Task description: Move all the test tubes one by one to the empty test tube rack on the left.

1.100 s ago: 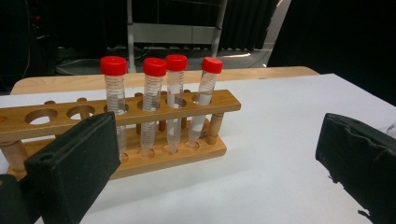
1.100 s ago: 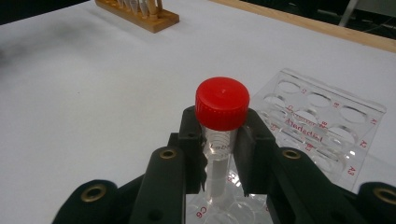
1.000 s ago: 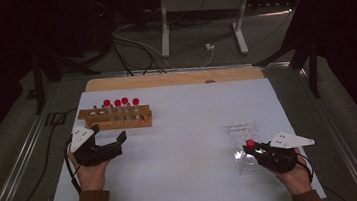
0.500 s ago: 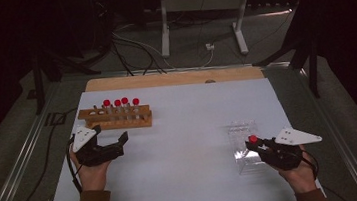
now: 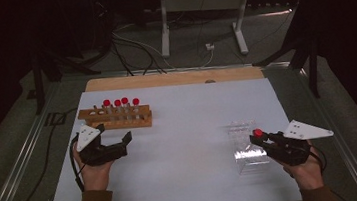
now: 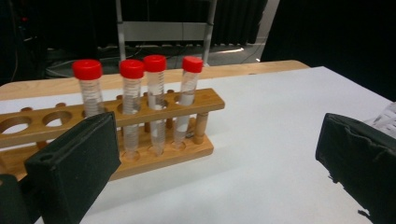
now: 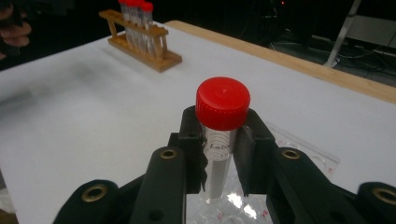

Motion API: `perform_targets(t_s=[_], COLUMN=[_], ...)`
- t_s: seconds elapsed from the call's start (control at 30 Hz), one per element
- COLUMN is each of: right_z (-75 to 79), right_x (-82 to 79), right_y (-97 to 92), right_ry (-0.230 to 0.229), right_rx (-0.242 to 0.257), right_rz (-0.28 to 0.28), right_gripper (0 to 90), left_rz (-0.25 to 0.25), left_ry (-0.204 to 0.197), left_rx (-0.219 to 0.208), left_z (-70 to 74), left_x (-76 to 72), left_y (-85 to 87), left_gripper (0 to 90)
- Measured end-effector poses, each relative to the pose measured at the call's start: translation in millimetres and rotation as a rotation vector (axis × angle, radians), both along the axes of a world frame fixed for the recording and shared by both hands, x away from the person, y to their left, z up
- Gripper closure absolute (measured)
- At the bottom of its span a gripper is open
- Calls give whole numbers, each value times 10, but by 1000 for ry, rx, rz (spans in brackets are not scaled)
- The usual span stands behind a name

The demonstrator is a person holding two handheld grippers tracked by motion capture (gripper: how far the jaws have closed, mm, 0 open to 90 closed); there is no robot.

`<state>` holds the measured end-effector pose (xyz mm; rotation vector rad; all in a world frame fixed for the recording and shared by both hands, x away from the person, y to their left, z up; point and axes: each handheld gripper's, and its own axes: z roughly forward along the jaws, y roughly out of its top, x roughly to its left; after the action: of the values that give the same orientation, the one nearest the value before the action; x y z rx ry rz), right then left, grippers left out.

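Red-capped tube (image 7: 222, 135) upright between right gripper (image 7: 219, 154) jaws, above clear rack (image 5: 247, 146).

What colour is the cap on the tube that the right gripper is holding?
Bright red. The cap shows best in the right gripper view, above the jaws of the right gripper.

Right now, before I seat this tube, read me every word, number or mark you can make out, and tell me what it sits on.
"Labe", cut off by the jaw: on the tube clamped in the right gripper, just below its red cap.
A fainter line under that word: too small to read.
Graduation marks on the four tubes in the wooden rack: too blurred to read.
Red marks on the clear plastic rack: unreadable.
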<state>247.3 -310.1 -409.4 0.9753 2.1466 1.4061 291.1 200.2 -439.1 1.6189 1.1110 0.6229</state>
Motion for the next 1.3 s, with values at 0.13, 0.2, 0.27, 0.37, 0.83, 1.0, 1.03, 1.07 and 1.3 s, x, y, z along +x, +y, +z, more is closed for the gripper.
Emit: perform_targets(t_s=[0.13,0.2,0.27,0.37,0.83,1.0,1.03,1.07,1.3], right_z=[61,81,93,106,198,222,226,230,254], right_x=[25,45,67,99,266,320,330,339,395], right_y=[23,49,80,135,449,567,591,615,764], right_ry=[-9,-11,-10,-11,-2,5,7,8,15], right_rx=[4,5,6,4,0,-4,-4,-5,-10], right_rz=[3,5,8,13,48,60,63,65,85], right_gripper=[742,741,741,741,740,741,740,740,740], left_rz=[-23,-38,-51,-73,-166,-207,-213,-220,-278], left_ry=[-5,-7,-11,-12,-51,-57,-57,-56,-49], left_rx=[6,13,18,28,33,45,45,48,60], left_z=[20,30,38,54,119,119,116,113,80], left_x=[3,2,3,5,13,16,15,15,13], left_y=[-87,-139,-193,-279,-724,-896,-931,-964,-1205], left_gripper=[7,7,7,7,7,7,7,7,12])
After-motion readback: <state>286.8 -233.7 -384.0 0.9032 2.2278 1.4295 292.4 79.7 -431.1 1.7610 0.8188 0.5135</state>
